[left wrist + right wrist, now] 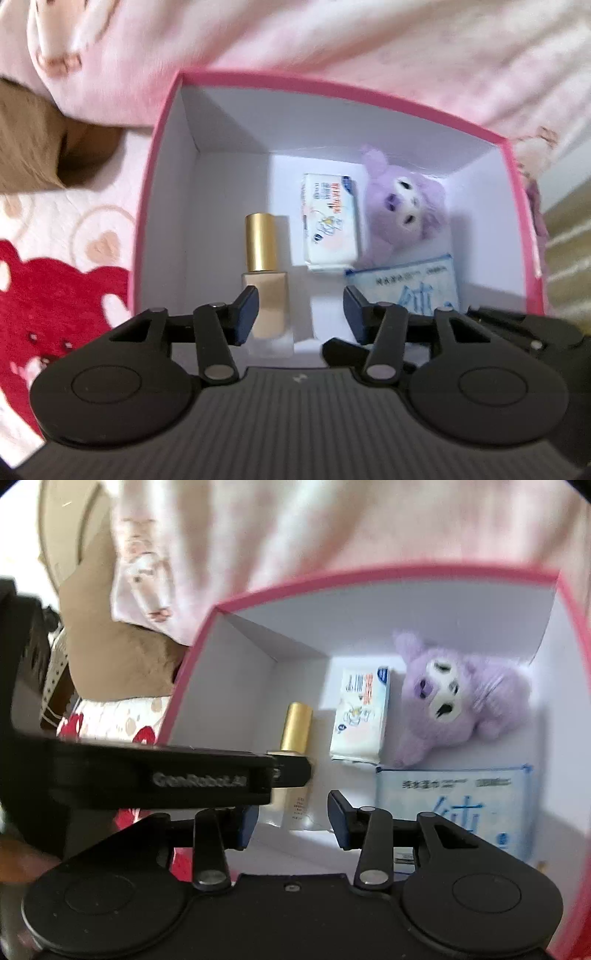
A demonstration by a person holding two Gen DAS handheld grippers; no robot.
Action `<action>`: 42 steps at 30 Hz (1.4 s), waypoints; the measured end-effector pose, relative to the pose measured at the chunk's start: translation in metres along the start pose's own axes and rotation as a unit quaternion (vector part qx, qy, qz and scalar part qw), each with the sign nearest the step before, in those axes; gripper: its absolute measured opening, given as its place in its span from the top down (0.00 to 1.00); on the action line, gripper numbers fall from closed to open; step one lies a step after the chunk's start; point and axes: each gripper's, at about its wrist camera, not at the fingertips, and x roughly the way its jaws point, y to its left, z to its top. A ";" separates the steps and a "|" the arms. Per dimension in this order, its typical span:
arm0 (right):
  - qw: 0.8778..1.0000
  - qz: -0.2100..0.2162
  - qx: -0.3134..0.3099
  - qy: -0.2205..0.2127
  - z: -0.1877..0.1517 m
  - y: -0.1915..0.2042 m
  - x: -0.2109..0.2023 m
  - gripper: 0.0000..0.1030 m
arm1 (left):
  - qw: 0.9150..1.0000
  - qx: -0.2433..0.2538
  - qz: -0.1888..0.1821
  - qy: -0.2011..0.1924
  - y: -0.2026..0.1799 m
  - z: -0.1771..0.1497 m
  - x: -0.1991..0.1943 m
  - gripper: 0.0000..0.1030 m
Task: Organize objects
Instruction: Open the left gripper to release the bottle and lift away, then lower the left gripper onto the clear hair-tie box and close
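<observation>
A pink box [155,177] with white inside holds a foundation bottle with a gold cap [264,266], a small white soap box [328,225], a purple plush toy [402,203] and a blue tissue pack [421,288]. My left gripper [300,314] is open above the box, its left finger beside the bottle and not gripping it. My right gripper [293,821] is open and empty over the same box [192,664]. There the bottle [295,731], soap box [364,716], plush [454,701] and tissue pack [461,805] show too. The left gripper's body [166,775] crosses that view and hides part of the bottle.
The box sits on a pink and white bedcover with red heart shapes [48,295]. A pink patterned blanket [295,37] lies behind the box. A brown plush or cushion [37,147] is at the left, also in the right wrist view [110,646].
</observation>
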 end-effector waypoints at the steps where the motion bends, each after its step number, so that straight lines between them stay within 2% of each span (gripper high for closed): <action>1: 1.000 -0.004 -0.009 -0.007 -0.003 0.004 -0.008 0.55 | 1.000 0.011 -0.001 -0.003 -0.004 -0.001 -0.007 0.49; 9: 0.997 -0.038 -0.062 -0.041 -0.021 0.030 -0.063 0.55 | 0.997 0.078 0.010 -0.016 -0.013 -0.025 -0.075 0.44; 18: 0.989 -0.054 -0.123 -0.058 -0.052 0.076 -0.120 0.55 | 0.996 0.091 -0.005 -0.019 -0.011 -0.055 -0.144 0.38; 25: 0.983 -0.065 -0.151 -0.077 -0.079 0.099 -0.158 0.47 | 0.995 0.095 0.006 -0.036 -0.007 -0.078 -0.179 0.34; 29: 0.980 -0.071 -0.166 -0.082 -0.093 0.108 -0.170 0.41 | 0.994 0.100 0.003 -0.049 -0.005 -0.092 -0.191 0.30; 36: 0.979 -0.073 -0.173 -0.076 -0.116 0.113 -0.167 0.39 | 0.993 0.101 -0.009 -0.065 0.006 -0.118 -0.191 0.23; 38: 0.980 -0.072 -0.172 -0.070 -0.121 0.114 -0.161 0.25 | 0.992 0.102 -0.016 -0.065 0.008 -0.124 -0.186 0.20; 42: 0.980 -0.079 -0.178 -0.048 -0.128 0.116 -0.144 0.15 | 0.993 0.104 -0.004 -0.061 0.015 -0.131 -0.166 0.19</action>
